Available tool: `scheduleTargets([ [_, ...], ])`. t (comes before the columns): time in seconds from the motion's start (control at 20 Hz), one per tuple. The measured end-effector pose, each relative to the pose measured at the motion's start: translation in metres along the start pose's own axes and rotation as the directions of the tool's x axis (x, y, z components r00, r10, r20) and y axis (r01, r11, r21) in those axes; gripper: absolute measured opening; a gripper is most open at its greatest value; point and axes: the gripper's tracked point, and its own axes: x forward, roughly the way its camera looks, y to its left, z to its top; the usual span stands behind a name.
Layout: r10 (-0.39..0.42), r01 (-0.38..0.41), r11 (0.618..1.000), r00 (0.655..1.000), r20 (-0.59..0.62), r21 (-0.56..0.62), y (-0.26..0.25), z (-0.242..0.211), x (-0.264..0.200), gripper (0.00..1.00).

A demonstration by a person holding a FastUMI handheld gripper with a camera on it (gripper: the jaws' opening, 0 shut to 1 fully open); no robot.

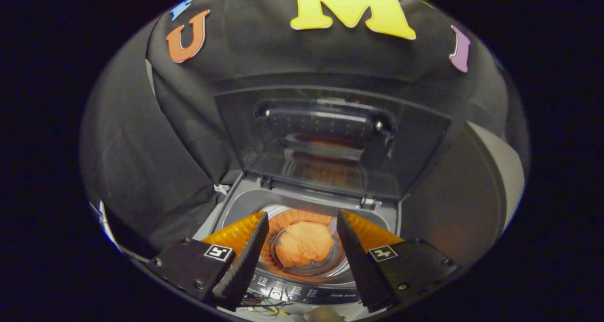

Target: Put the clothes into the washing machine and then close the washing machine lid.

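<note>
Hovering gripper (pixel 302 227) was released, empty | orange clothes (pixel 303 249) lay in washing machine (pixel 236 204) drum, 12 o'clock beyond fingers | lid (pixel 325 142) stood raised; closing remained.

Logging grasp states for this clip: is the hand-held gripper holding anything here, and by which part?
Nothing is held. The hand-held gripper is open above the washing machine; the orange clothes lie loose in the drum.
</note>
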Motion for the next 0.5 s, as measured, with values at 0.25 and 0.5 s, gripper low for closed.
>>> scheduleTargets([
  [0.25, 0.009, -0.010, 1.000, 0.993, 0.116, 0.011, 0.009, 0.053, -0.023, 0.90],
  [0.5, -0.028, 0.025, 1.000, 0.979, 0.203, 0.019, 0.003, 0.100, -0.032, 0.90],
])
